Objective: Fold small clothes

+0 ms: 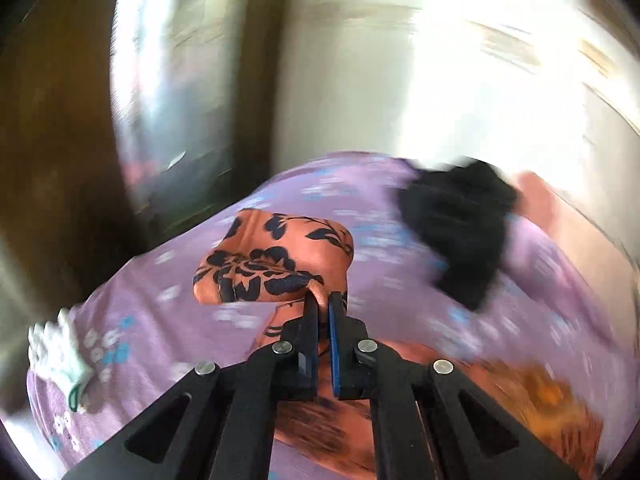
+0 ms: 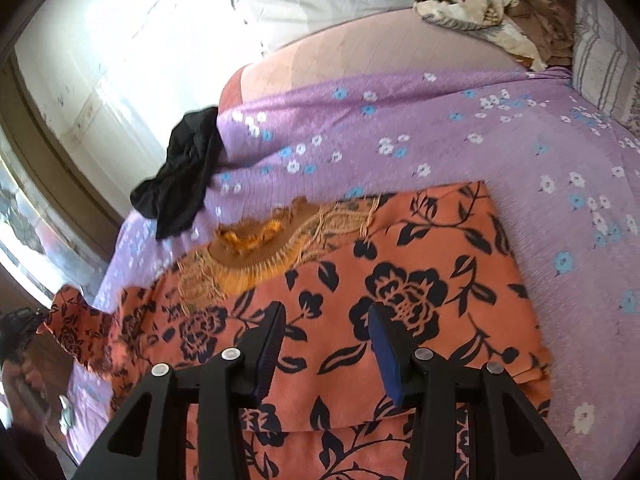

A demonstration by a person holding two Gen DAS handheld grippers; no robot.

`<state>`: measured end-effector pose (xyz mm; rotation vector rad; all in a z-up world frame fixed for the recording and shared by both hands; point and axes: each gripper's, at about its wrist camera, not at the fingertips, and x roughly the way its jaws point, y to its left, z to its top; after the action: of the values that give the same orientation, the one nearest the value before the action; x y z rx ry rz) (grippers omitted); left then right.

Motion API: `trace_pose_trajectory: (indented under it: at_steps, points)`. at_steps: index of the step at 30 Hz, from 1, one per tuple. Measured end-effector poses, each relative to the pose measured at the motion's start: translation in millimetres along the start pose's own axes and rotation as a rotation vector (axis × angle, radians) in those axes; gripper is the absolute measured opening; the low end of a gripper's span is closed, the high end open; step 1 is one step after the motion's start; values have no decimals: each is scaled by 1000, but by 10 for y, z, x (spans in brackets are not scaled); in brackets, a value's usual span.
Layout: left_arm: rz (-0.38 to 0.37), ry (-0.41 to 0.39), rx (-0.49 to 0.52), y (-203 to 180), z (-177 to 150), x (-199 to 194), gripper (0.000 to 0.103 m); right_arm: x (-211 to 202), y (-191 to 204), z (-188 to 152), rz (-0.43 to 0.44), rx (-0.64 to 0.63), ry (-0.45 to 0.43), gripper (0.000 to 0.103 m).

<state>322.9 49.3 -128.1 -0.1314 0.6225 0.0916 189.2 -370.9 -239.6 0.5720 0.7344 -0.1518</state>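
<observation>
An orange garment with dark flowers (image 2: 400, 280) lies spread on the purple flowered bedsheet (image 2: 440, 128), its lacy orange neckline (image 2: 256, 248) toward the left. My left gripper (image 1: 323, 304) is shut on a lifted sleeve of this orange garment (image 1: 276, 256), which folds over above the sheet; the left wrist view is blurred. In the right wrist view that raised sleeve (image 2: 76, 320) shows at the far left. My right gripper (image 2: 326, 320) hovers open over the garment's middle, with nothing pinched between its fingers.
A crumpled black garment (image 2: 184, 168) lies at the bed's left edge, also the black garment (image 1: 460, 232) beyond the sleeve. A small white item (image 1: 56, 352) sits near the sheet's edge. A patterned blanket (image 2: 472, 0) and a striped pillow (image 2: 600, 56) are at the far end.
</observation>
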Motion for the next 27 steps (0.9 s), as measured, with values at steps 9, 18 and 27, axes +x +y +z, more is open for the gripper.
trace_pose_trajectory:
  at_steps: [9,18,27]
  points:
    - [-477,152,475,-2114,-1038,-897,9,-233,-309,185,16,112,-80,52]
    - [-213,20,238,-1145,-578,-828,77,-197,-402,247,86,165,-26,70]
    - [53,285,9,-99,-556,166,77,479,-25,21,197,86,192,69]
